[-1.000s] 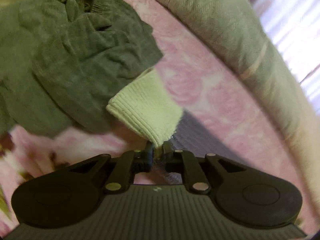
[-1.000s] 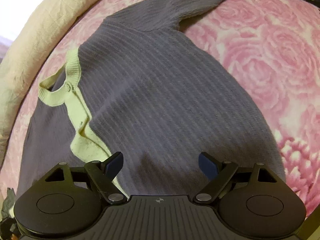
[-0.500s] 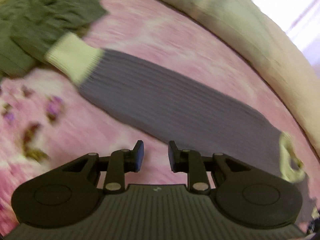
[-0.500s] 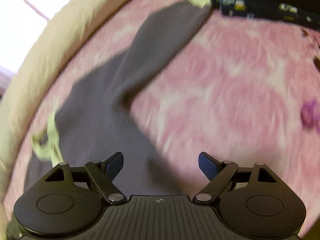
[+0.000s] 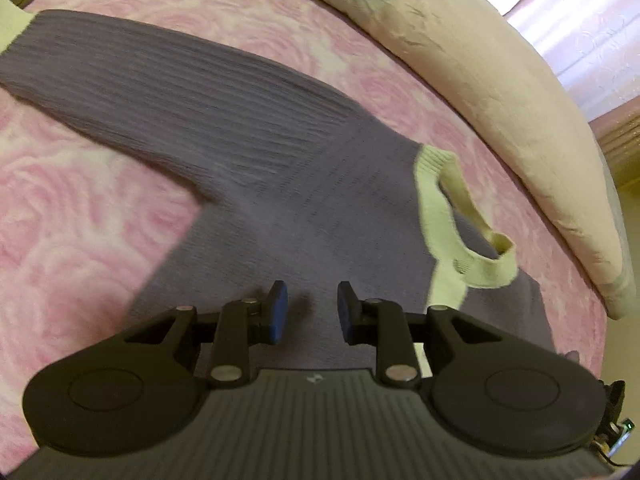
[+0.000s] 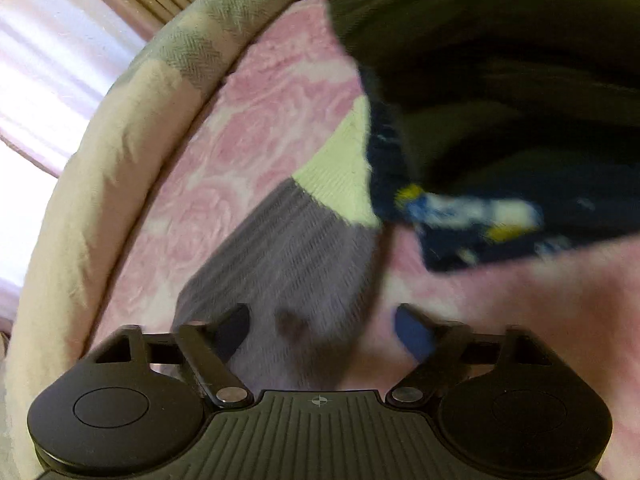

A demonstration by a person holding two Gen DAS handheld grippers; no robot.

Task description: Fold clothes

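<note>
Left wrist view: left gripper (image 5: 308, 312) slightly parted, empty, over grey sweater (image 5: 248, 168) flat on pink bedspread (image 5: 72, 216). Right gripper (image 6: 322, 330) wide apart, empty, above sleeve (image 6: 288, 256) near dark clothes (image 6: 500, 80).

Left gripper (image 5: 307, 312): jaws parted by a narrow gap, nothing between the pads. Right gripper (image 6: 322, 320): jaws spread wide, empty, view blurred.
</note>
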